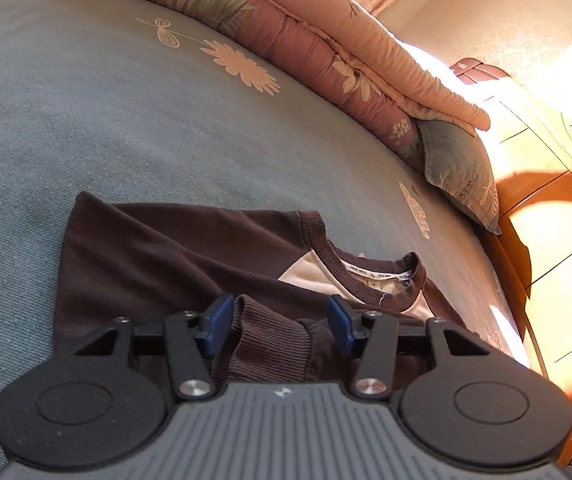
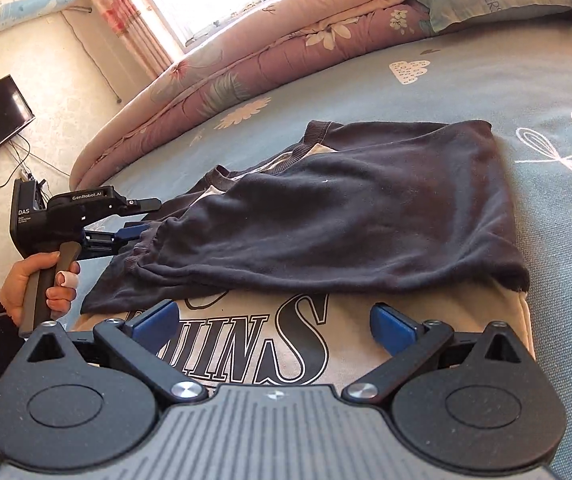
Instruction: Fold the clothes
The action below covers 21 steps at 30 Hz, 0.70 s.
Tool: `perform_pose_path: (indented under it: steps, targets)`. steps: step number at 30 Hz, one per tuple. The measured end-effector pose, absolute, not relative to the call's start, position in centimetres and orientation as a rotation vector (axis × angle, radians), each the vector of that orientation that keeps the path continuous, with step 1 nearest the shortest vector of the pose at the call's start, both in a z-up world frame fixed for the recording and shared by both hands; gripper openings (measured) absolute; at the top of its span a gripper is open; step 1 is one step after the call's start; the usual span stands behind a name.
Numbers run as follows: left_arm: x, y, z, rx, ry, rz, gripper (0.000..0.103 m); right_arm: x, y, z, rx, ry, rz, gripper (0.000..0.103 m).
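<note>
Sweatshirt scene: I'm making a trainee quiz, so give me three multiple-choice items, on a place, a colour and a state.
1. Where does the sweatshirt lie? A floor B bed C chair
2. What colour are the pads? A red B blue C green
3. How is the right gripper? A open B shut C out of view
Key: B, it is spread on the bed's sheet; B, both pads show blue; A, its jaws stand apart over the print.
</note>
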<state>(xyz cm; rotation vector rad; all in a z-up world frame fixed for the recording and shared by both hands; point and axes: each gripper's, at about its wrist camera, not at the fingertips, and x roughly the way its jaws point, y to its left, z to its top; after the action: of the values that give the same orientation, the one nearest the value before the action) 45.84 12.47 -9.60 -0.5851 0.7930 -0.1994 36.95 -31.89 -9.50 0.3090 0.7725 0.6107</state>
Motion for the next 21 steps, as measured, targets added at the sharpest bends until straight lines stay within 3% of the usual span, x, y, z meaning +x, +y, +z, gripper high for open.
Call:
perform_pose_path:
  steps: [8,12,13,15,16,17,21]
  targets:
    - [44.6,13.6,-10.3,-0.603,0.792,-0.196,0.054,36.9,-31.8,-9.4,0.286,0.775,0.604,0.103]
    - [46.3,11.4,-9.8,-0.491,0.811,-0.201,0.065,36.8,-31.5,-9.4,0.269,0.771,0.602,0.103]
    - [46.5,10.7,-9.6,-0.450,0.818,-0.195,0.062,36.7,-31.4,-9.4,0.259,0.769,0.600,0.103]
    - [45.9,9.3,-8.9,-0.345,0.836,-0.166,0.039,36.5,-31.4,-9.3,0.242,0.763,0.594,0.103]
    - [45.3,8.8,-8.5,-0.316,0.833,-0.164,0.035,36.5,-31.3,-9.2,0.235,0.760,0.592,0.103]
    - [44.6,8.7,-7.8,-0.309,0.814,-0.170,0.021,36.5,-31.4,-9.1,0.232,0.757,0.591,0.103]
    - [42.9,9.9,-6.2,-0.354,0.773,-0.166,0.020,36.3,-31.7,-8.6,0.248,0.735,0.601,0.103]
